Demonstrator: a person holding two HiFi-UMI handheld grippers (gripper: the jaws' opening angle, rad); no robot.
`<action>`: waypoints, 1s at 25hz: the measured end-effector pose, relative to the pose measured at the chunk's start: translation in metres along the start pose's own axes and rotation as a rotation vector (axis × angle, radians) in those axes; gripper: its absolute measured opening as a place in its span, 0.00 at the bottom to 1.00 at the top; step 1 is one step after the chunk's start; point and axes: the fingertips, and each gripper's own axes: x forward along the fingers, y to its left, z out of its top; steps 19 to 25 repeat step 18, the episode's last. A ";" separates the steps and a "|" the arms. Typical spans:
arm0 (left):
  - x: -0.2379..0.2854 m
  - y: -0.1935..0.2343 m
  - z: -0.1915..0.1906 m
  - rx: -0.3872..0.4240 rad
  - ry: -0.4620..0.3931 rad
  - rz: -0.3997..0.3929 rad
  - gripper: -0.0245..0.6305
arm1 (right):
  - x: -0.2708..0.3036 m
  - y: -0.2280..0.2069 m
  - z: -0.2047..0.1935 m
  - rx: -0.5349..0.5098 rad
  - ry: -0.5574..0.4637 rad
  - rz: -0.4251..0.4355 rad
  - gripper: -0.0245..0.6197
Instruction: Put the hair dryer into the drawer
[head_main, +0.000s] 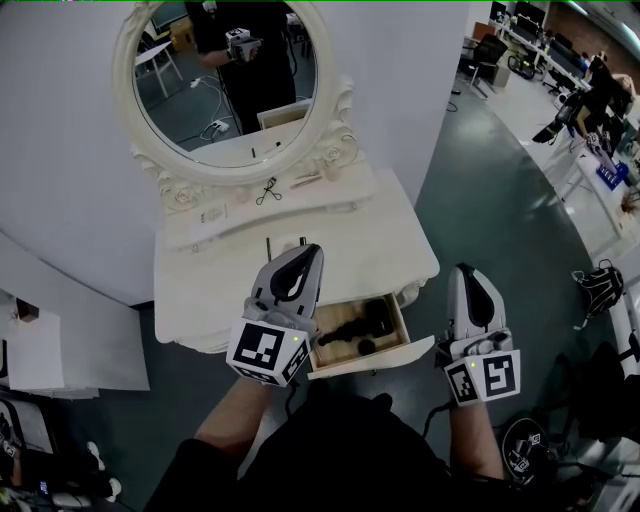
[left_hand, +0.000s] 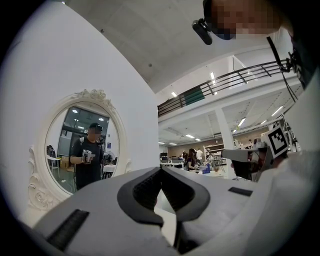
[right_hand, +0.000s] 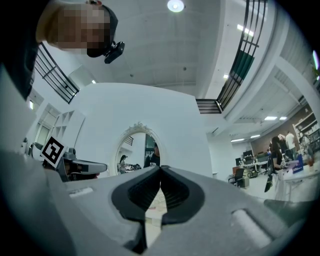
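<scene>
the hair dryer, black, lies inside the open drawer, its body running across the wooden bottom from the left side toward the back right corner. the drawer is pulled out from the front of the white counter, right of the middle, and its white front panel slants toward the person.

the left tool hangs over the counter's front edge, just left of the drawer, and covers the drawer's left end in the head view. its jaws are pressed together with nothing between them, as the left gripper view shows. the right tool is held off the counter's front right corner, just right of the drawer and apart from it. its jaws are likewise pressed together and empty.

at the counter's back edge a low raised ledge carries a small dark item, perhaps scissors or a lash curler; it is too small to tell. above it stands an oval mirror in a white carved frame, and its glass reflects the person's dark torso and one tool. both gripper views also show the mirror against a white wall.
</scene>
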 end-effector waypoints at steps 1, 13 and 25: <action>0.000 0.000 -0.001 0.000 0.001 0.000 0.04 | 0.000 0.000 0.000 0.001 0.000 0.000 0.04; 0.001 -0.006 0.001 0.011 0.010 0.012 0.04 | -0.002 -0.005 -0.002 0.015 0.000 0.014 0.04; 0.002 -0.008 -0.002 0.018 0.010 0.015 0.04 | -0.003 -0.008 -0.003 0.017 0.000 0.020 0.04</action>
